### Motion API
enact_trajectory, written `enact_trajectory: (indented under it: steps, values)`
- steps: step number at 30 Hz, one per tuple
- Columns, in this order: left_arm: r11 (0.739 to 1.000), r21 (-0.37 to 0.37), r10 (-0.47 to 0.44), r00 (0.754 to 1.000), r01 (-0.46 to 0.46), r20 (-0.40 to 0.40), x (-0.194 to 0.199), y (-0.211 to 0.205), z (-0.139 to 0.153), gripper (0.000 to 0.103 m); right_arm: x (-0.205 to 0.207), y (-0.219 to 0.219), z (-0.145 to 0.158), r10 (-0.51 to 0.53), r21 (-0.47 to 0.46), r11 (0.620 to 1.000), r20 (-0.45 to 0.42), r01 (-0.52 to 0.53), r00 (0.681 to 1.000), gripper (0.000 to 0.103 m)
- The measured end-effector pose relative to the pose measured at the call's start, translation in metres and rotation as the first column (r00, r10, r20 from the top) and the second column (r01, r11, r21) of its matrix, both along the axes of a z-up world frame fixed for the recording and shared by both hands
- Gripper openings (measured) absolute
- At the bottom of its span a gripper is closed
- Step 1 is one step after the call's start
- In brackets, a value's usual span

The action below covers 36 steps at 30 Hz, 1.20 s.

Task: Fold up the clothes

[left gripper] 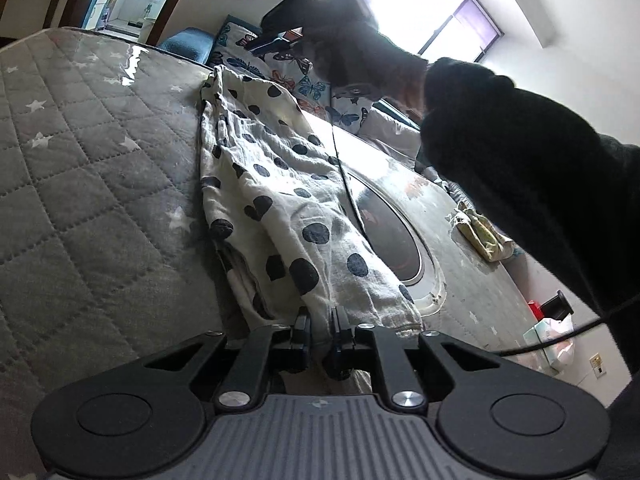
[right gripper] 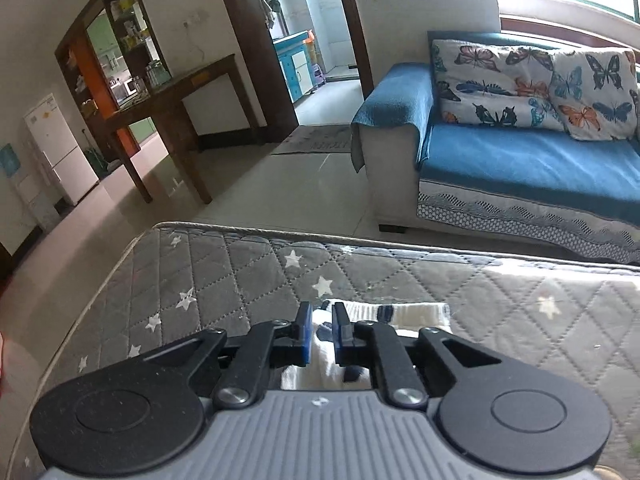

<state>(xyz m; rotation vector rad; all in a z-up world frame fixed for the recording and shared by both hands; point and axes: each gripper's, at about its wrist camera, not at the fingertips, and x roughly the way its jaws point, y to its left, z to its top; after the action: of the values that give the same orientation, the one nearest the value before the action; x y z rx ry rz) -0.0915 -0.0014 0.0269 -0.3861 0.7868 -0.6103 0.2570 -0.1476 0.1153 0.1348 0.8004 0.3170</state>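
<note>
The spotted garment (left gripper: 280,200) is stretched along the quilted mattress (left gripper: 100,160), each end pinched in closed jaws by the left gripper (left gripper: 322,320) and right gripper (right gripper: 323,326). A fold seems in hand; next, one end should be carried over the other.

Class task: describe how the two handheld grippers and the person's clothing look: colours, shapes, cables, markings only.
Both grippers share one build: a ribbed grey body with a small logo, black linkage arms on silver pivot bolts, and two round black discs. The right gripper has blue finger pads; the left gripper has dark fingers. The person wears a black sleeve, and a thin black cable trails by it.
</note>
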Motion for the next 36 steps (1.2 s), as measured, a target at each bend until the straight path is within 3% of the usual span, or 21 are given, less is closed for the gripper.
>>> enact_trajectory:
  steps: [9,17,22,26,33,36]
  values:
    - [0.999,0.031,0.013,1.0,-0.013,0.009,0.007,-0.006,0.005,0.023,-0.042,-0.034,0.038,0.015,-0.08,0.997,0.056,-0.01,0.998,0.025]
    - [0.998,0.049,0.028,0.999,-0.029,0.019,0.004,-0.01,0.007,0.022,-0.086,-0.056,0.066,0.094,-0.188,0.979,0.08,-0.078,0.992,0.035]
    - [0.998,0.047,0.029,0.999,-0.031,0.033,0.001,-0.012,0.012,0.018,-0.114,-0.055,0.063,0.182,-0.254,0.953,0.041,-0.165,0.983,0.037]
    - [0.998,0.052,0.029,0.999,-0.032,0.046,0.001,-0.013,0.014,0.016,-0.133,-0.044,0.043,0.241,-0.215,0.946,-0.042,-0.244,0.97,0.036]
    - [0.997,0.064,0.027,0.998,-0.031,0.062,-0.002,-0.016,0.015,0.012,-0.149,-0.012,0.001,0.317,-0.019,0.945,-0.193,-0.326,0.929,0.036]
    - [0.997,0.064,0.03,0.997,-0.034,0.067,-0.003,-0.013,0.016,0.012,-0.159,0.007,-0.016,0.36,0.021,0.93,-0.241,-0.366,0.901,0.036]
